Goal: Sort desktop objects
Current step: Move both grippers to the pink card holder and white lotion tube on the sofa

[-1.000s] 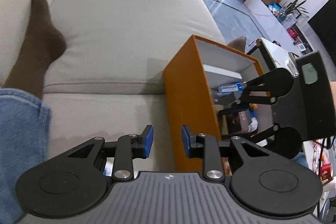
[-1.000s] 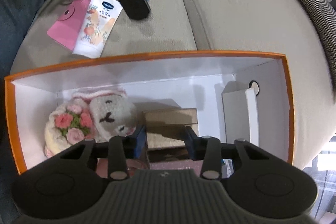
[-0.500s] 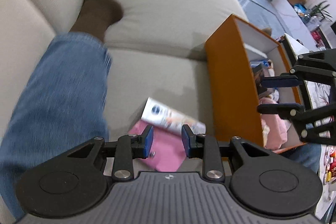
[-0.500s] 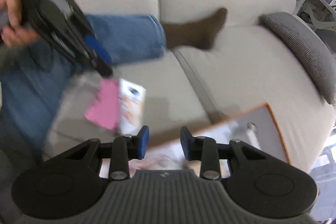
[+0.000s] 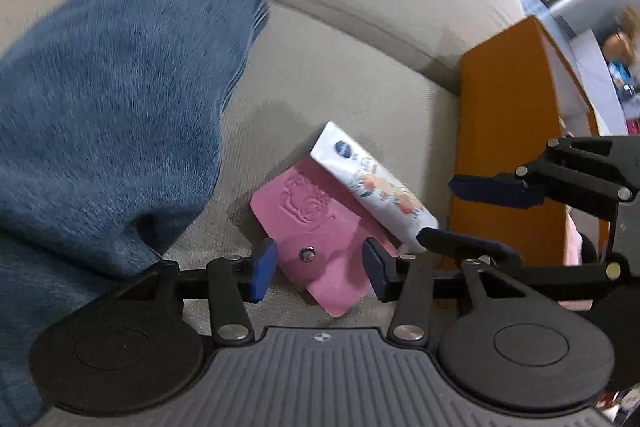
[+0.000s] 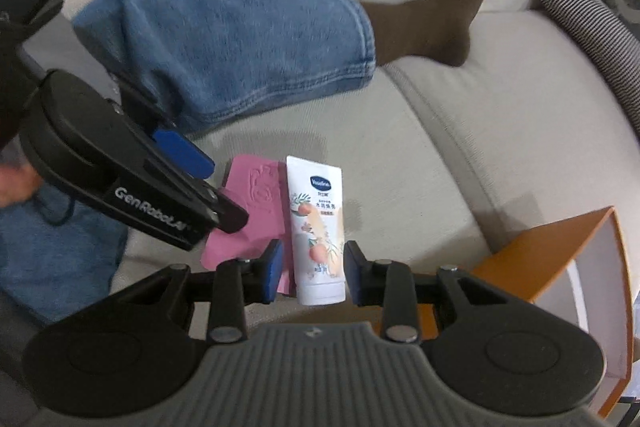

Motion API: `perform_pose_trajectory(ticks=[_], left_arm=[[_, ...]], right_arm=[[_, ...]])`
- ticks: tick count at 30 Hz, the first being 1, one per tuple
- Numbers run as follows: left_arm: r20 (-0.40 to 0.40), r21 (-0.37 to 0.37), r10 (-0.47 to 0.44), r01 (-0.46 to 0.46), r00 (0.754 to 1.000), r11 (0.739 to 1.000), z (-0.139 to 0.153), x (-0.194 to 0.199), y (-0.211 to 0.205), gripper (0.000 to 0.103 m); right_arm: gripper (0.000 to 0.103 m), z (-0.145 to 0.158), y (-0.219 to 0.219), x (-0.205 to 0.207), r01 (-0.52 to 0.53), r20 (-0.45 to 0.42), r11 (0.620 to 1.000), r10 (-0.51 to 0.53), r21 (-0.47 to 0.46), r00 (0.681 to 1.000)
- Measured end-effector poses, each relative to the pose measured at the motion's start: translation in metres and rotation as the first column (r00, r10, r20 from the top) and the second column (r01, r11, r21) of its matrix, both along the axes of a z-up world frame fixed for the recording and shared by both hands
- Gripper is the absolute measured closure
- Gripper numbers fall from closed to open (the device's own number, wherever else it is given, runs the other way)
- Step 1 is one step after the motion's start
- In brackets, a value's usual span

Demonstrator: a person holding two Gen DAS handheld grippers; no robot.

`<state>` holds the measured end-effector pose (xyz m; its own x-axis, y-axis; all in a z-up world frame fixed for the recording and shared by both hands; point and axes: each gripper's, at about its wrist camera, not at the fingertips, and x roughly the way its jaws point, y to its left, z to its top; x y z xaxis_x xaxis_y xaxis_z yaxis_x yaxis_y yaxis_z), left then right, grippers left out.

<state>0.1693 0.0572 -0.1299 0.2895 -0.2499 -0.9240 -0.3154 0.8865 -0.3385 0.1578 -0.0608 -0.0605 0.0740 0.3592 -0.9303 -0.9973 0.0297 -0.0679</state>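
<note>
A pink snap pouch (image 5: 316, 227) lies flat on the beige sofa seat (image 5: 360, 75). A white hand-cream tube (image 5: 372, 187) lies along its edge and partly on it. My left gripper (image 5: 320, 267) hangs over the pouch with its jaws opening; the pouch shows between the blue pads, which do not press on it. My right gripper (image 6: 314, 271) is open over the tube (image 6: 318, 227), whose cap end sits between its pads with a gap on the left. The pouch (image 6: 256, 203) is partly hidden behind the left gripper (image 6: 212, 183). The right gripper (image 5: 472, 215) shows beside the tube.
An orange box (image 5: 508, 127) with a white inside stands on the seat just right of the tube; its corner (image 6: 532, 255) shows. A person's leg in blue jeans (image 6: 240, 43) with a brown sock (image 6: 432, 27) lies behind the objects. A checked cushion (image 6: 592, 39) is far right.
Both grippers came away from the orange box and over the pouch and tube. The left jaws have spread wider. The right gripper no longer has the brown box between its pads.
</note>
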Motion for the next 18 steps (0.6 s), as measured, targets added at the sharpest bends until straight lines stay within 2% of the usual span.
perform_pose_trajectory(ticks=[5, 10, 11, 14, 16, 18], left_arm=[[-0.048, -0.027, 0.031, -0.032, 0.998, 0.999, -0.017, 0.002, 0.003, 0.047], [-0.07, -0.061, 0.051, -0.055, 0.996, 0.997, -0.036, 0.004, 0.004, 0.039], [-0.062, -0.067, 0.053, -0.057, 0.997, 0.996, -0.038, 0.004, 0.005, 0.036], [-0.047, -0.088, 0.064, -0.068, 0.997, 0.994, -0.04, 0.004, 0.007, 0.033], [-0.042, -0.092, 0.067, -0.07, 0.997, 0.993, -0.039, 0.004, 0.007, 0.033], [-0.019, -0.082, 0.063, -0.065, 0.998, 0.995, -0.037, 0.001, 0.006, 0.041]], right_arm=[[0.068, -0.015, 0.011, 0.001, -0.036, -0.007, 0.998, 0.036, -0.056, 0.999], [0.067, -0.032, 0.019, 0.003, -0.066, -0.012, 0.992, 0.065, -0.111, 0.998], [0.067, -0.034, 0.019, 0.004, -0.066, -0.012, 0.991, 0.066, -0.119, 0.998], [0.067, -0.04, 0.017, 0.007, -0.068, -0.015, 0.988, 0.067, -0.136, 0.998], [0.067, -0.042, 0.015, 0.01, -0.067, -0.025, 0.988, 0.064, -0.142, 0.998], [0.067, -0.045, 0.014, 0.012, -0.067, -0.033, 0.987, 0.063, -0.146, 0.997]])
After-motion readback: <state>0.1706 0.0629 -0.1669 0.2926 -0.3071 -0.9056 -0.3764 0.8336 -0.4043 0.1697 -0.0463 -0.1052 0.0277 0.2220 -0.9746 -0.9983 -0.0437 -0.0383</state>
